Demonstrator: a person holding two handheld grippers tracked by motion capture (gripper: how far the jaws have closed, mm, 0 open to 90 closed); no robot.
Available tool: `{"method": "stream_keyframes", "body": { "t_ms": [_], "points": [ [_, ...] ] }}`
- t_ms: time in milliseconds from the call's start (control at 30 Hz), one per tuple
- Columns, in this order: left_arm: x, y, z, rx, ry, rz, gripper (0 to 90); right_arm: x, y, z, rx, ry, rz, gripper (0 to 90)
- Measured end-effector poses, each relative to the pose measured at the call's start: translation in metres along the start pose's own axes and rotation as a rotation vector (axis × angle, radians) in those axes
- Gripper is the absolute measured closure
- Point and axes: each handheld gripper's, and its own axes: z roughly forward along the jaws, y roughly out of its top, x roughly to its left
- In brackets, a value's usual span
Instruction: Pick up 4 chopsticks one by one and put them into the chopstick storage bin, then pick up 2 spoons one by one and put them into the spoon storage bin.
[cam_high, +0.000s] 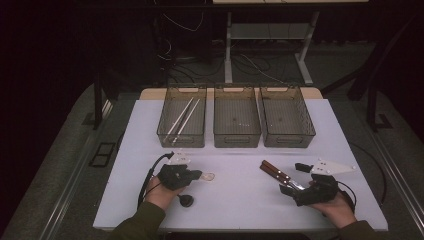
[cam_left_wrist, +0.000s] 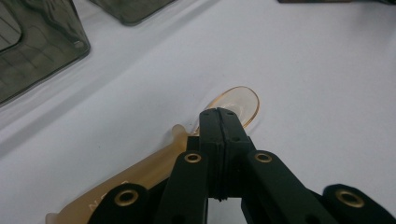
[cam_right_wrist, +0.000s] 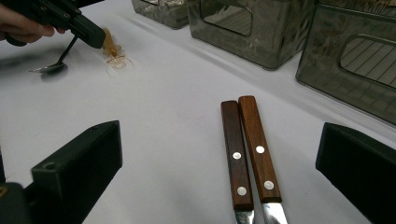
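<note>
Left tongs (cam_left_wrist: 218, 114) are clamped on the translucent amber plastic spoon (cam_left_wrist: 233, 103). Its handle is run back beneath them. Right tongs (cam_right_wrist: 219, 172) are held apart.

high view overhead, gripper views low, close

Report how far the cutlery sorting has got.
Done: chopsticks lie in the left bin. In hand: the left tool is shut on the amber spoon. Left: two wooden-handled knives and a dark spoon on the table; right tool open.
</note>
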Motion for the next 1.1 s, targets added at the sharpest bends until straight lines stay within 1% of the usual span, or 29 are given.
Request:
{"method": "stream_keyframes", "body": {
  "t_ms": [133,200,300,333,400,433,467,500,533,567,600,867,900,1000,1100],
  "points": [
    [0.0,0.0,0.004,0.014,-0.003,0.004,89.3,0.0,0.0,0.0,0.0,0.0,0.0,0.7],
    [0.0,0.0,0.006,0.015,-0.004,-0.001,89.3,0.0,0.0,0.0,0.0,-0.001,0.001,0.8],
    [0.0,0.001,0.009,0.033,-0.005,0.012,89.3,0.0,0.0,0.0,0.002,-0.001,0.0,0.8],
    [0.0,0.001,0.01,0.032,-0.004,0.006,89.3,0.0,0.0,0.0,0.002,-0.002,-0.001,0.8],
    [0.0,0.001,0.012,0.038,-0.004,0.008,89.3,0.0,0.0,0.0,0.001,-0.001,-0.001,0.8],
    [0.0,0.001,0.013,0.038,-0.004,0.007,89.3,0.0,0.0,0.0,0.001,-0.002,-0.001,0.8],
    [0.001,0.002,0.013,0.037,-0.007,0.014,89.4,0.001,0.0,0.0,0.002,-0.002,-0.001,0.8],
    [0.001,0.002,0.013,0.035,-0.008,-0.004,89.4,0.001,0.0,0.0,0.002,-0.002,-0.002,0.8],
    [0.001,0.002,0.014,0.028,-0.01,-0.011,89.4,0.001,0.0,0.001,0.003,-0.002,-0.003,0.8],
    [0.003,0.002,0.014,0.029,-0.012,0.001,89.4,0.001,0.0,0.001,0.004,-0.002,-0.002,0.8],
    [0.002,0.001,0.014,0.032,-0.01,-0.009,89.4,0.001,0.0,0.001,0.003,-0.003,-0.001,0.7],
    [0.006,0.004,0.019,0.033,0.011,-0.006,89.4,0.001,0.0,0.0,0.002,-0.001,-0.004,0.8],
    [0.006,0.005,0.02,0.025,0.012,-0.014,89.4,0.001,0.0,0.0,0.002,-0.001,-0.004,0.8],
    [0.009,0.007,0.021,0.028,0.019,-0.005,89.4,0.0,0.0,0.001,0.003,-0.002,-0.003,0.8],
    [0.011,0.008,0.023,0.022,0.021,-0.015,89.4,0.0,0.0,0.001,0.006,-0.001,-0.006,0.8]
  ]
}}
